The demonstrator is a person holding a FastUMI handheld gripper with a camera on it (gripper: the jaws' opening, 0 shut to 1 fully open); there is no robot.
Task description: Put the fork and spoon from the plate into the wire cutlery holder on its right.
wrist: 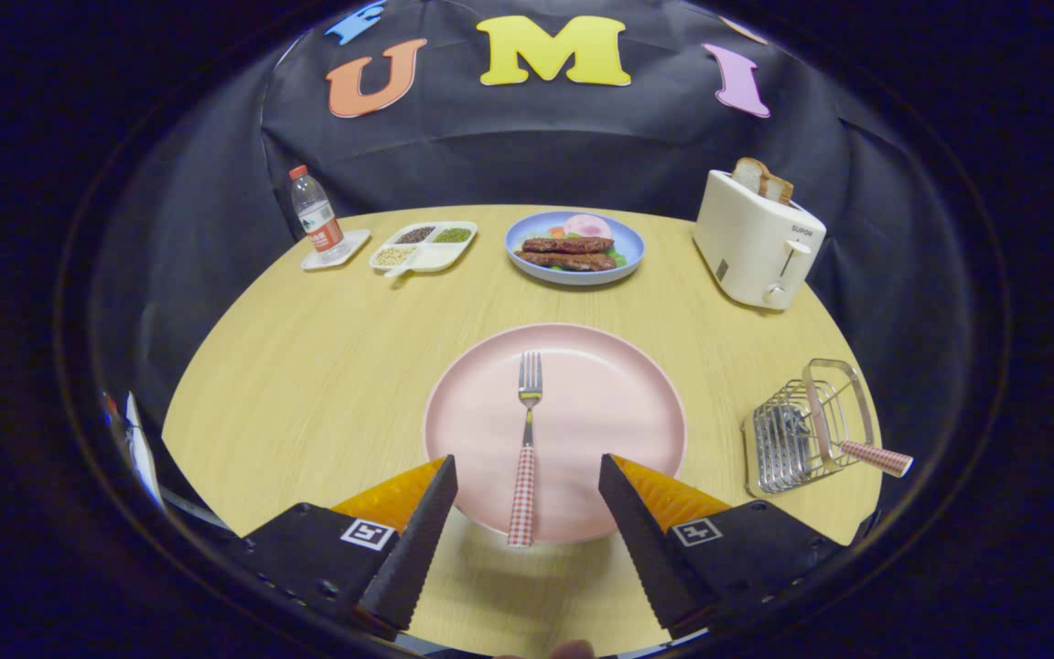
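Round wooden bench (307, 366). The tool (527, 480) hangs wide open and grips nothing; between its fingers lies the steel fork with checked red handle (525, 448), on the round pink plate (618, 403). Right of the plate, the wire cutlery holder (797, 430) contains a checked-handled spoon (856, 447).

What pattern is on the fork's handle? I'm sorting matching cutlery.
Red-and-white checks on the fork, clearest in the gripper view.
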